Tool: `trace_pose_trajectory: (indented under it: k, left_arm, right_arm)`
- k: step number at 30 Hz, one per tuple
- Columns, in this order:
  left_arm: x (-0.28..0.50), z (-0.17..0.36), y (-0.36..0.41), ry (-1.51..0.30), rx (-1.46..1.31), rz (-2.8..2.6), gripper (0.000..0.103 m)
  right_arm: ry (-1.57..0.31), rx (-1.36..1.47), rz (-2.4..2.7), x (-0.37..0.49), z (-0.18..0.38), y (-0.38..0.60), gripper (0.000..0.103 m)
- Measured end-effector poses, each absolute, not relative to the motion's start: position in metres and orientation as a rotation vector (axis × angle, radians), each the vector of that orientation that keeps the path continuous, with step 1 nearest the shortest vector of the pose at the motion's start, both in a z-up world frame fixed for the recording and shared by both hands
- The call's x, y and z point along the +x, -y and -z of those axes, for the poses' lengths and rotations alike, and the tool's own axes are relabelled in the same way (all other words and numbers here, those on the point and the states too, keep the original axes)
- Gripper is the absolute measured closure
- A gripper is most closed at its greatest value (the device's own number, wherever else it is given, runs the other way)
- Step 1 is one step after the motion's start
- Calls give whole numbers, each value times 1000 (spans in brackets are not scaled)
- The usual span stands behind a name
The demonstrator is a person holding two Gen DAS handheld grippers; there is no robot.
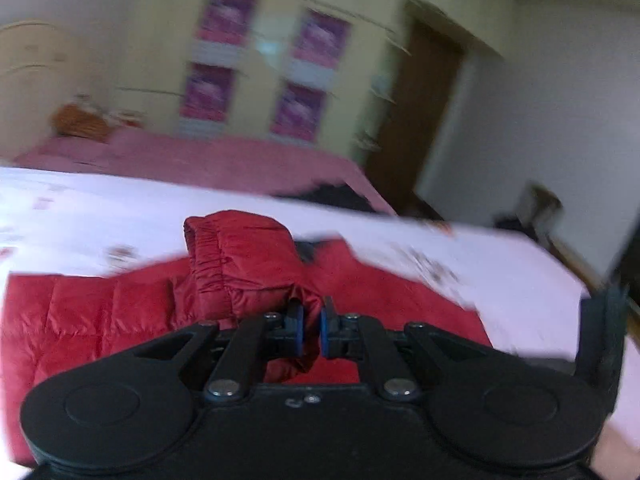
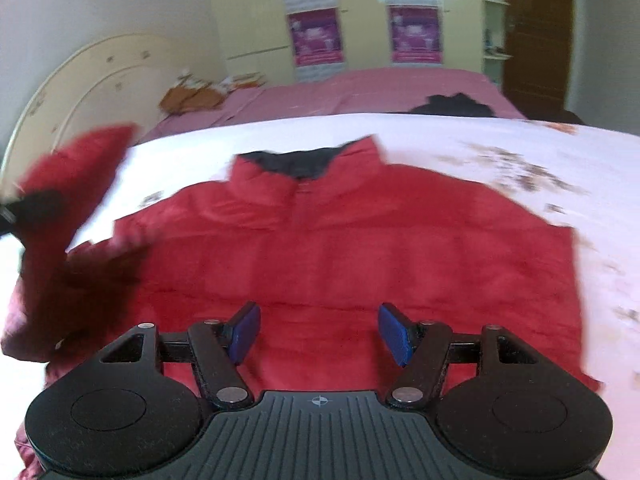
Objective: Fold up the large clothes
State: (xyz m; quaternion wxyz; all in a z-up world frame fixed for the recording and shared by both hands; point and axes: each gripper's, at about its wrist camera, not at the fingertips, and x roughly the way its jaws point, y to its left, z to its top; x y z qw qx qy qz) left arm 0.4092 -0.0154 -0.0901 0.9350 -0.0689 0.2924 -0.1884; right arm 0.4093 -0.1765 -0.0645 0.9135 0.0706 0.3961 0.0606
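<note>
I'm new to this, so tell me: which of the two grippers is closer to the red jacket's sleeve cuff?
Left. The left gripper is clamped on the sleeve just behind the cuff. The right gripper hangs open over the jacket body, apart from the lifted sleeve.

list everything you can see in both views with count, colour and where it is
jacket: 1, red with dark collar lining, spread flat on the white sheet
sleeve: 1, red with elastic cuff, lifted over the jacket body, pinched by the left tongs
sheet: 1, white with small brownish print, under the jacket
bed cover: 1, pink, behind the sheet
dark garment: 1, black, on the pink cover's right side
orange item: 1, orange-brown, near the headboard; too blurred to identify
headboard: 1, cream, curved, far left
posters: 4, purple-pink, on the pale yellow wall unit
door: 1, brown, far right
left tongs: 1, black with blue pads, shut on the sleeve
right tongs: 1, black with blue pads, open above the jacket's hem
</note>
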Motion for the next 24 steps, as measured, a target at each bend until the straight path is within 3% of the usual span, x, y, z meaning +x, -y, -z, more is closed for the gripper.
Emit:
trace_pose_trajectory:
  k: [6,11,12,13,15,24]
  left_arm:
    - [420,149,71,-773,-1,466,91]
    - [415,156,70,-789,27,462,62]
    - [405,155,69,-775,29,454,48]
    - [402,150,63,-754,33,438,38]
    - [388,133,48,-720,44,403,36]
    - [349,108,-52,-657,48,126,35]
  right_arm:
    - [-822,209,-67,393,58,220,38]
    - [-802,284,-97,387,50,229,38]
    - [-797,298,-107,388,48,229,37]
    - [-793,311,-119,389,47,227,20]
    - [-767,324,-137,390,44,220,0]
    - [-841,265,-168,410,61,188,0]
